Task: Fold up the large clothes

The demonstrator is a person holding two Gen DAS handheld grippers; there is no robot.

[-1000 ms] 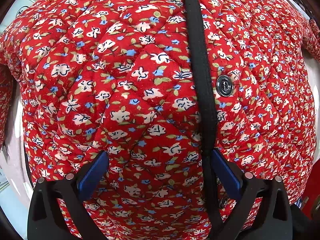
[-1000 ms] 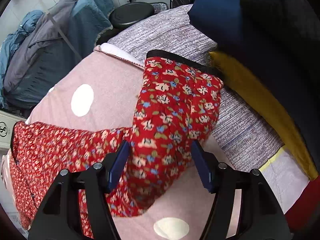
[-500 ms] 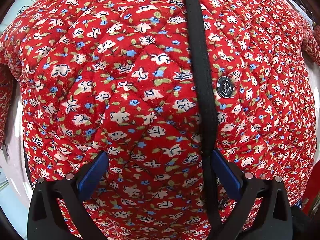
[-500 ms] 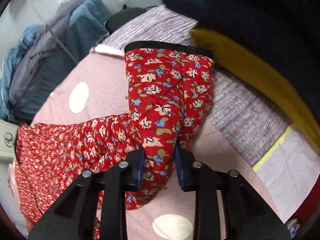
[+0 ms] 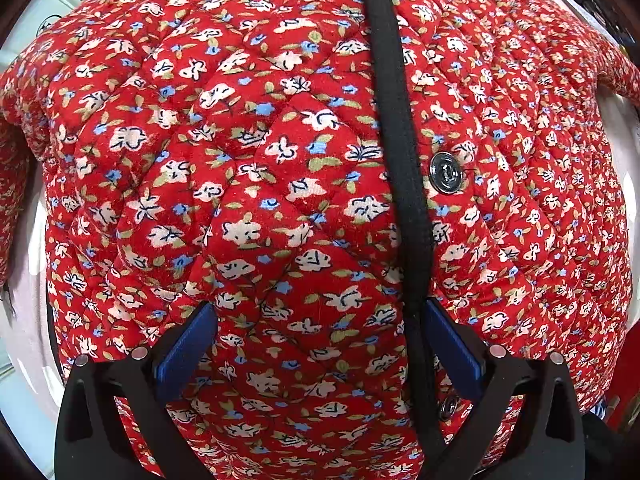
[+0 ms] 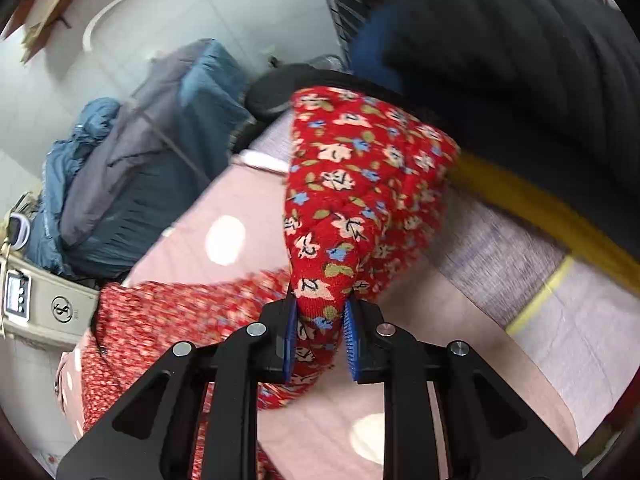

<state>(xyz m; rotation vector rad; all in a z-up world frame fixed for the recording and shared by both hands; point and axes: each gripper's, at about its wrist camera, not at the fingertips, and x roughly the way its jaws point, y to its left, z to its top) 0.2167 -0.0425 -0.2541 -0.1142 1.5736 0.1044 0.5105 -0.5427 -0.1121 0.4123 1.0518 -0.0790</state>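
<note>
Right wrist view: right gripper (image 6: 320, 322) jaws have just been closing and now pinch a bunched fold of the red floral quilted jacket (image 6: 352, 200), blue pads pressed on the fabric from both sides. That gripped piece, a sleeve by the look of it, stands up off the bed, with a black-trimmed cuff edge at its far end. Rest of the jacket trails down-left across the pink polka-dot sheet (image 6: 248, 200). Right of it, a grey-purple striped blanket (image 6: 500, 248) with a yellow edge; behind that, a dark navy/black padded pile (image 6: 500, 60). Far left, blue-grey garments heaped (image 6: 132, 184) against a white tiled wall (image 6: 224, 12). Frame is motion-blurred.

Left wrist view: left gripper (image 5: 316, 332) pointing straight down at the jacket body, which fills nearly the whole frame. Jaws wide, blue pads set apart with quilted fabric bulging between them; not pinching it. Black placket trim (image 5: 394, 120) runs top to bottom just inside the right-hand pad. One dark button (image 5: 446, 172) beside the trim, a snap (image 5: 448, 408) lower near the right-hand finger.
</note>
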